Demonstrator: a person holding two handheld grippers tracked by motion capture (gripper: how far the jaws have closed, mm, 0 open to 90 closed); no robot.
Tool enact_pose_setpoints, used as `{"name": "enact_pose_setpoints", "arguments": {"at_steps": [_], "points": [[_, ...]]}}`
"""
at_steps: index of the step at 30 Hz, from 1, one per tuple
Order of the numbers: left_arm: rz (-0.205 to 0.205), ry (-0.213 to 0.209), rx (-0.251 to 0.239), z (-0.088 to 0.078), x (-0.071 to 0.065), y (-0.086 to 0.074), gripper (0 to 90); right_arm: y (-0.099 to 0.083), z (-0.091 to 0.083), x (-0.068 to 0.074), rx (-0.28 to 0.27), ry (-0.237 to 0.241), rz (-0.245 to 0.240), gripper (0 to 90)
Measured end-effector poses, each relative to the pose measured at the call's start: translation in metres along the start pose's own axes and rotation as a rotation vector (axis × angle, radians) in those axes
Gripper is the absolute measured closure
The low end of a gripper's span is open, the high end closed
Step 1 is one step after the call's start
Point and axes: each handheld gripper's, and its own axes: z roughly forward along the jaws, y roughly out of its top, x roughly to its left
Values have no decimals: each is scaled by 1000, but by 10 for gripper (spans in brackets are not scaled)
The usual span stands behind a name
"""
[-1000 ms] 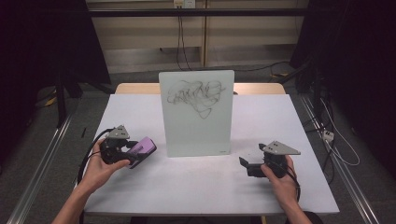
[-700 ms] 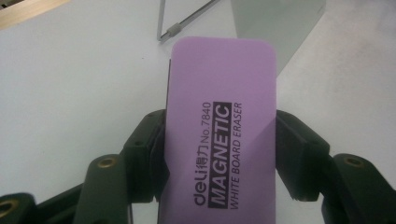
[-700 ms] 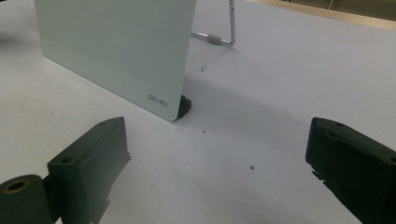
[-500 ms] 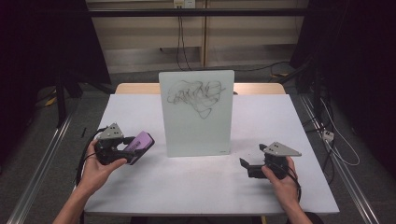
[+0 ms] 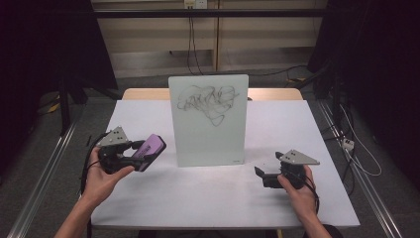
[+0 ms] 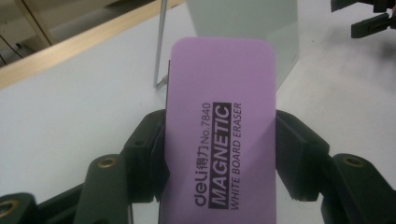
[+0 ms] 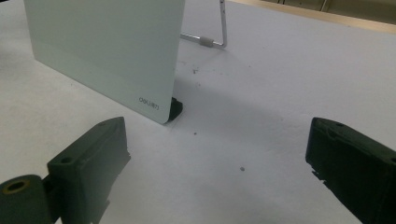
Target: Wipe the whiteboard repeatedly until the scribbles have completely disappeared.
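Left of the whiteboard (image 5: 208, 119), the left gripper (image 5: 130, 154) jaws pinch a purple eraser (image 6: 219, 130); the right gripper (image 5: 263, 173) jaws gape empty.

**Surfaces and finishes**

The eraser (image 6: 219, 135) looks like smooth matt purple plastic with printed lettering. The whiteboard (image 5: 208, 119) has a glossy, smooth face; its stand (image 7: 219, 28) is shiny metal wire. The table (image 5: 198, 193) top is matt white, edged in pale wood. The jaws are matt black plastic with brass-coloured screws.

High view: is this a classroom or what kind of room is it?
Probably a lab or recording room, not a classroom: one white table with a scribbled whiteboard on it, dark curtains at the sides, cables on the floor.
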Motion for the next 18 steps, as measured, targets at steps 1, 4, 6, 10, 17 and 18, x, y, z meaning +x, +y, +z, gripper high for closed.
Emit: {"name": "enact_pose_setpoints", "arguments": {"at_steps": [1,4,6,10,17,18], "points": [[9,4,-2,0,-2,4,407,0,0,0,0,4,-3,57],[33,9,-17,1,-9,15,408,-1,-1,0,-6,7,-7,59],[58,6,-23,3,-13,24,408,-1,-2,1,-6,10,-3,59],[104,10,-35,5,-20,43,408,-1,-3,0,-6,10,-2,59],[125,0,-55,13,-22,61,408,0,-2,1,-6,11,-10,59],[127,1,-63,14,-22,63,408,0,-2,2,-6,11,-9,59]]}}
